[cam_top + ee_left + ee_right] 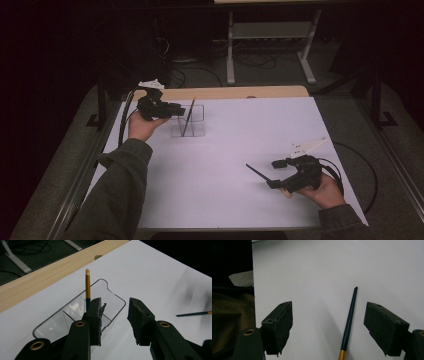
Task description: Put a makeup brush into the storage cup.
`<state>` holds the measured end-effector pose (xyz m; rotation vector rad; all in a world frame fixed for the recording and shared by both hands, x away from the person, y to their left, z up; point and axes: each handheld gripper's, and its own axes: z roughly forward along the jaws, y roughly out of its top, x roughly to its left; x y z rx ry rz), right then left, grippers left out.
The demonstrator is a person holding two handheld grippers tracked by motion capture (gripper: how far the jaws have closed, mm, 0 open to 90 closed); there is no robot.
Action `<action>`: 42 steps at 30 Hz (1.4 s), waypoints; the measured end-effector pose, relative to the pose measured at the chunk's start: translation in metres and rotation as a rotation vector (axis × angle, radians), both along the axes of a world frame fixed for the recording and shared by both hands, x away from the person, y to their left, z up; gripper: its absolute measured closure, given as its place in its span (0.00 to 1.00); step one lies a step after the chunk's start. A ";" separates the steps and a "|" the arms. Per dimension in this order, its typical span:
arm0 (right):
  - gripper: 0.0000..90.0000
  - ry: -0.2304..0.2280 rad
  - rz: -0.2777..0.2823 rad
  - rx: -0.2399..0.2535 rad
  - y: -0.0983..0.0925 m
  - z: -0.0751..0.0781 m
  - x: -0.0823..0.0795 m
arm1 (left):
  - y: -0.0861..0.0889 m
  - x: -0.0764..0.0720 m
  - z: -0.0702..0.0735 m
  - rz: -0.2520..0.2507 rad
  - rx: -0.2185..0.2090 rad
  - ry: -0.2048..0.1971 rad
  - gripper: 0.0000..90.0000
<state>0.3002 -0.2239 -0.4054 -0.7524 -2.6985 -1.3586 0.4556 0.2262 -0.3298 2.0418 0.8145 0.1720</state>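
From the high view, your left gripper (176, 109) sits right beside the clear organizer box (192, 121), which stands near the far edge of the white table (225, 150), close to the wooden strip (240, 92); one brush (188, 117) leans upright inside that box. There's broad bare surface between the box and your right gripper (272, 172), which rests well away from it toward the near right corner, with the second brush (257, 173) poking out from it toward the box. In the left gripper view, your jaws are released and parted with nothing between them; the upright brush (87, 285) stands in the box (110, 293) just behind the left jaw, tip up, and the table's wooden strip (50, 272) runs past beyond the box. In the right gripper view, your jaws are wide apart, and the dark-handled brush (349, 322) lies flat on the table between them, nearer the right jaw, untouched by either pad.
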 end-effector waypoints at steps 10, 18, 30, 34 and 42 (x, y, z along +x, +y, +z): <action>0.25 -0.009 -0.011 -0.010 -0.001 0.001 -0.001 | -0.004 -0.011 0.006 -0.032 0.007 -0.023 0.66; 0.25 -0.015 -0.014 -0.018 0.001 0.003 -0.001 | 0.000 -0.024 0.008 -0.050 -0.012 -0.026 0.61; 0.24 -0.020 -0.026 -0.019 -0.001 0.004 -0.001 | -0.002 -0.052 0.015 -0.091 0.011 -0.058 0.54; 0.24 -0.023 -0.023 -0.028 0.000 0.003 -0.001 | -0.002 -0.062 0.015 -0.109 0.011 -0.074 0.53; 0.24 -0.021 -0.031 -0.058 0.003 0.000 -0.001 | 0.005 -0.078 0.004 -0.107 0.008 -0.071 0.52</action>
